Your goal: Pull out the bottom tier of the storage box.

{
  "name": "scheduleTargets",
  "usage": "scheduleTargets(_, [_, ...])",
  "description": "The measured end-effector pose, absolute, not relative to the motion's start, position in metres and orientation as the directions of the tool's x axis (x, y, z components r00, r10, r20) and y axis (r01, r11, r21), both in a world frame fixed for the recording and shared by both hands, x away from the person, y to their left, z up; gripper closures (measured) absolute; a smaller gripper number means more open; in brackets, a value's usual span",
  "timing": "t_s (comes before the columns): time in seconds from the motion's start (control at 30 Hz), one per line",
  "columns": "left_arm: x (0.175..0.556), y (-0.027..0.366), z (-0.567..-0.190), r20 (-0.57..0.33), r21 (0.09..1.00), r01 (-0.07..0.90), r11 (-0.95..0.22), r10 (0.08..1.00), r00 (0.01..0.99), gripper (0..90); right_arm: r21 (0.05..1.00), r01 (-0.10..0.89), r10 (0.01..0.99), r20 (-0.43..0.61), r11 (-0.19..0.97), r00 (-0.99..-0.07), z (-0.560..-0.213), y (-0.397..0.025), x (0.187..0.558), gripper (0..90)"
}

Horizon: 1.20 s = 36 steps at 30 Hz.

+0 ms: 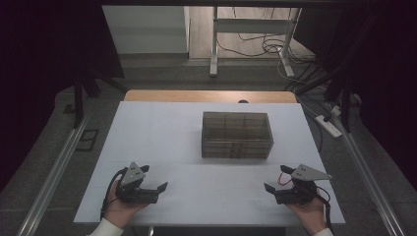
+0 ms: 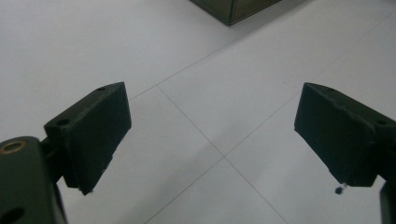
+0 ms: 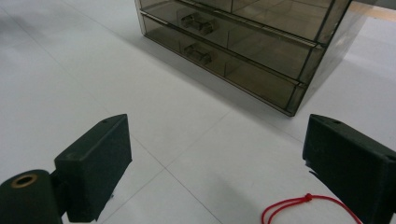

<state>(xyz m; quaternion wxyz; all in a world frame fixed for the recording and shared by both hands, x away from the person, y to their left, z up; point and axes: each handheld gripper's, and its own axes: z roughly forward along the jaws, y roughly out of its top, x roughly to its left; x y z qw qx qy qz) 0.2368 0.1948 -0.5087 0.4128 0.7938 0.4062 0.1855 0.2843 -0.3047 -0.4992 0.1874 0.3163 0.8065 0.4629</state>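
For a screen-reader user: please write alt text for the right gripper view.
Two black tongs, open and empty, hover above a white table. Ahead stands a smoky see-through drawer box with two handled drawers shut. A red cord loop lies near the right jaw.

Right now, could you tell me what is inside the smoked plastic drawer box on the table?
Through the tinted walls of the drawer box, dividers and stacked drawers with small front handles show. No contents are visible, though the dark plastic hides the far corners.
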Motion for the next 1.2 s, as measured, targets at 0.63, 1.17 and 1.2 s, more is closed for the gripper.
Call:
scheduleTargets(0.63, [0.237, 0.194, -0.510, -0.033, 0.805, 0.487, -0.338, 0.794, 0.607, 10.3, 0.848, 0.329, 0.659, -0.032, 0.416, -0.751, -0.504, -0.286, 0.285, 7.8])
scheduleTargets(1.17, [0.238, 0.193, -0.511, -0.027, 0.798, 0.490, -0.351, 0.792, 0.610, 10.3, 0.839, 0.300, 0.645, -0.077, 0.454, -0.760, -0.506, -0.275, 0.285, 11.0])
scheduleTargets(1.2, [0.238, 0.193, -0.511, -0.027, 0.797, 0.491, -0.351, 0.792, 0.610, 10.3, 0.839, 0.300, 0.645, -0.077, 0.454, -0.760, -0.506, -0.275, 0.285, 11.0])
